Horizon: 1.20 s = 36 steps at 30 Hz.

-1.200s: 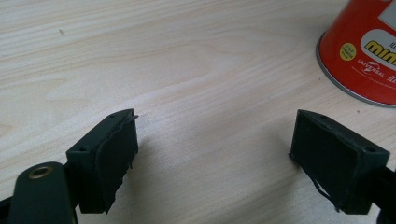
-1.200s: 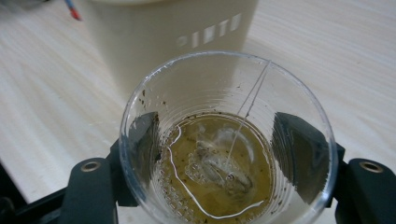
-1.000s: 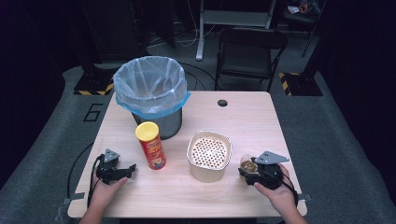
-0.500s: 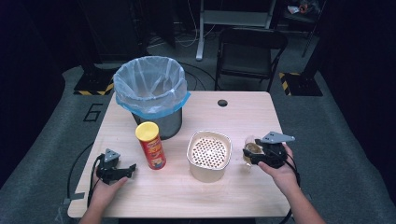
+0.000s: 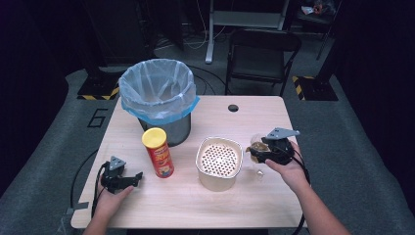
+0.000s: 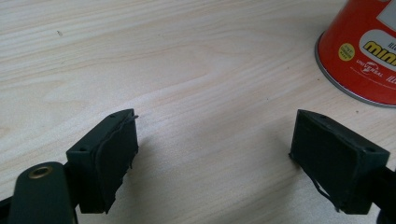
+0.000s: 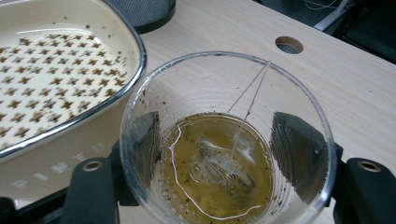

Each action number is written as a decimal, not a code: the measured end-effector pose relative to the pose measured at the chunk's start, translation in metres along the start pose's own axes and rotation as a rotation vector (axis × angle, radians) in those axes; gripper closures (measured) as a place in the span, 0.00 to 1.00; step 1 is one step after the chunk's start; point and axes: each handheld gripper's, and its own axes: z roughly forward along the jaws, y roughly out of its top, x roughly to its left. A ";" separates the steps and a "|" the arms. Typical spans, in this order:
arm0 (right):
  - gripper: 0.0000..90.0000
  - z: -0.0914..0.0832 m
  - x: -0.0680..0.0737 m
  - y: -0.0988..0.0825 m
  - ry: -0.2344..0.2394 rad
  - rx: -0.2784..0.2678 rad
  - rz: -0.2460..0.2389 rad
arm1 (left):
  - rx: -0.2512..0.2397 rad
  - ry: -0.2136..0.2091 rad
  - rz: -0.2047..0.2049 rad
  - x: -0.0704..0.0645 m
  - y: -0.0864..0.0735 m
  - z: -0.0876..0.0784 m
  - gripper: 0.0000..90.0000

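On the wooden table [image 5: 161,205] your right gripper [image 5: 256,152] pinches the plastic cup [image 7: 224,140] (teabag inside), raised beside the strainer pot [image 5: 219,164]; emptying remains, left gripper [image 6: 215,154] spread idle

By my left claw, red can [image 6: 362,51]: yellow letters "minn", cut off at the frame edge; a yellow round badge with "UNIVERSAL" beneath it. By my right claw, cream strainer bowl [image 7: 42,163]: "PINTU" faint on its wall. Floor mat [image 5: 98,118]: large "6".
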 end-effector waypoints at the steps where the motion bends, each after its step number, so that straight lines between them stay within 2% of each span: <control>1: 0.37 0.001 -0.001 0.001 -0.003 0.000 0.004 | -0.006 0.001 -0.002 0.000 0.000 0.000 0.16; 5: 0.37 0.005 -0.005 0.004 0.004 -0.003 0.020 | 0.003 -0.001 0.000 0.000 0.000 0.000 0.16; 13: 0.37 0.009 -0.017 0.020 0.007 -0.019 0.002 | 0.002 -0.005 -0.003 0.000 0.000 0.000 0.16; 19: 0.38 0.013 -0.024 0.033 0.010 -0.040 -0.039 | 0.003 -0.005 -0.002 0.000 0.000 0.000 0.16; 20: 0.38 0.014 -0.025 0.038 0.019 -0.041 -0.065 | 0.002 -0.005 -0.002 0.000 0.000 0.000 0.16; 24: 0.38 0.018 -0.028 0.047 0.038 -0.064 -0.073 | 0.002 -0.005 -0.002 0.000 0.000 0.000 0.16; 26: 0.38 0.019 -0.029 0.049 0.040 -0.064 -0.063 | 0.003 -0.005 -0.001 0.000 0.000 0.000 0.16; 30: 0.38 0.026 -0.033 0.056 0.054 -0.070 -0.086 | 0.003 -0.005 -0.002 0.000 0.000 0.000 0.16; 33: 0.38 0.028 -0.034 0.058 0.059 -0.064 -0.084 | 0.002 -0.005 -0.002 0.000 0.000 0.000 0.16; 36: 0.39 0.032 -0.035 0.061 0.063 -0.081 -0.089 | 0.002 -0.005 -0.002 0.000 0.000 0.000 0.16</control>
